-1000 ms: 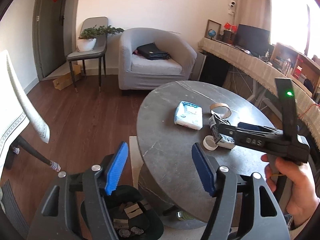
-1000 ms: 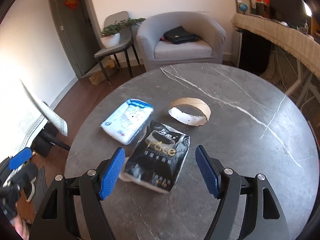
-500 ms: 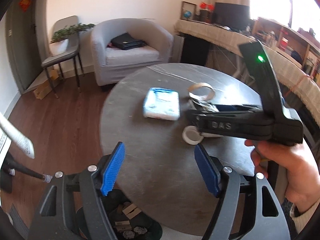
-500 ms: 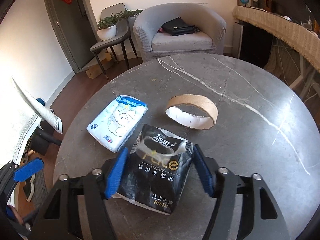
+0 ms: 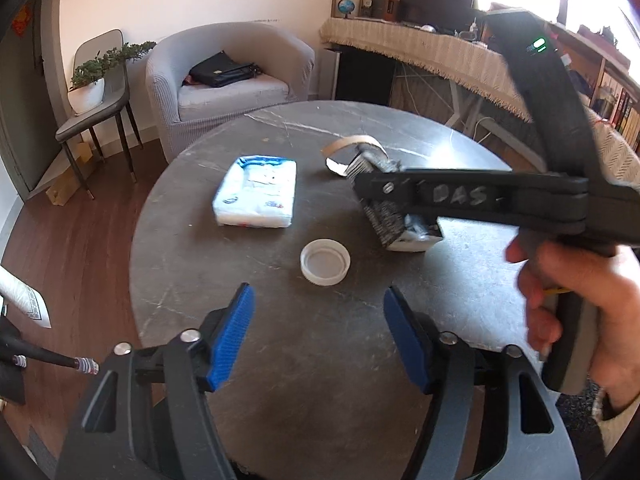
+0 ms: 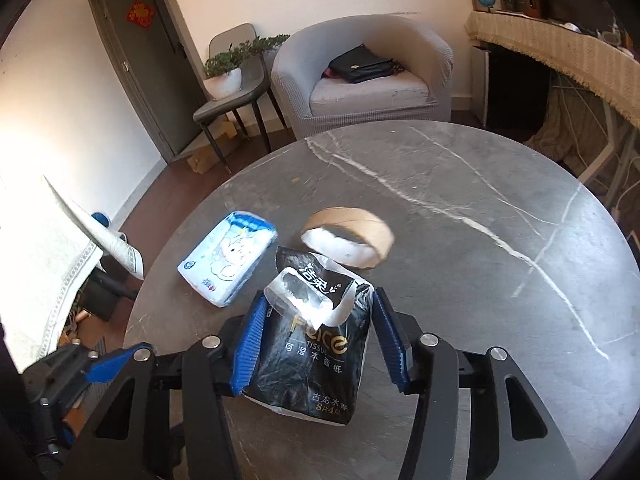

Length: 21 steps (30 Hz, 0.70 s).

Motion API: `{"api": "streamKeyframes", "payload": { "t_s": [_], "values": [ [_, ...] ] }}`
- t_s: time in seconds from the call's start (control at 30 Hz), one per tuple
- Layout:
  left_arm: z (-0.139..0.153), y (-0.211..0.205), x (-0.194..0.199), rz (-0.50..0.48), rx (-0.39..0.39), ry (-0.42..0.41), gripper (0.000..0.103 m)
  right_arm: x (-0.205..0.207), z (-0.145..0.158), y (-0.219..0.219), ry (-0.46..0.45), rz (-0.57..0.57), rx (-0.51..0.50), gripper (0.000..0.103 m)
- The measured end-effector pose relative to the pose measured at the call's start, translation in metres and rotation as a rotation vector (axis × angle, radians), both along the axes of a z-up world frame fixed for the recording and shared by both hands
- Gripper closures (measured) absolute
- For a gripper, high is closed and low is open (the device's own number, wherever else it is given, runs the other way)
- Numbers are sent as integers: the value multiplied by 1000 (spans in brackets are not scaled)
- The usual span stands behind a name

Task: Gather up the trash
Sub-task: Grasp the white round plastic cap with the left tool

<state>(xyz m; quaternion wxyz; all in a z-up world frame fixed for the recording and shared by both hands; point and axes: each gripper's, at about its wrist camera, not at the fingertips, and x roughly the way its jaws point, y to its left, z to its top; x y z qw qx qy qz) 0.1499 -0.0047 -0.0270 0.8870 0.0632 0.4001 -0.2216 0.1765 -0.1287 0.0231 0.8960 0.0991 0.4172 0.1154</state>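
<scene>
— Tongs first: how do they stand?
— Right gripper (image 6: 316, 336) is closing, its blue pads pinching the sides of the black tissue pack (image 6: 316, 348) near the round table's (image 6: 480, 208) left edge. Left gripper (image 5: 318, 336) is closing too, nothing between its jaws.
— Other trash?
— White lid (image 5: 325, 261) lies just beyond the left gripper; cardboard ring (image 6: 347, 237) just behind the pack.

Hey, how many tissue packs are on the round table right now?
2. The black tissue pack sits between the closing fingers of the right gripper; the white and blue tissue pack lies flat to its left. Others may be hidden behind the grippers.
</scene>
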Motion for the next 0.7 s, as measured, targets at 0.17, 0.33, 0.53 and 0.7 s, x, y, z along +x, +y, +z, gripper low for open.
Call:
{"api": "streamKeyframes", "payload": {
  "t_s": [0.17,0.33,0.53,0.7],
  "values": [
    [-5,-14,7,7,2,10,46,-3,4,-14,-6,4,13,50],
    [-10,-17,18,57,7,31,58,-8,9,-28,-24,4,20,50],
    [-10,-20,26,98,5,26,61,-14,13,-39,-28,10,28,50],
    [-9,-22,25,117,7,14,70,-19,17,-42,-37,13,27,50]
  ]
}}
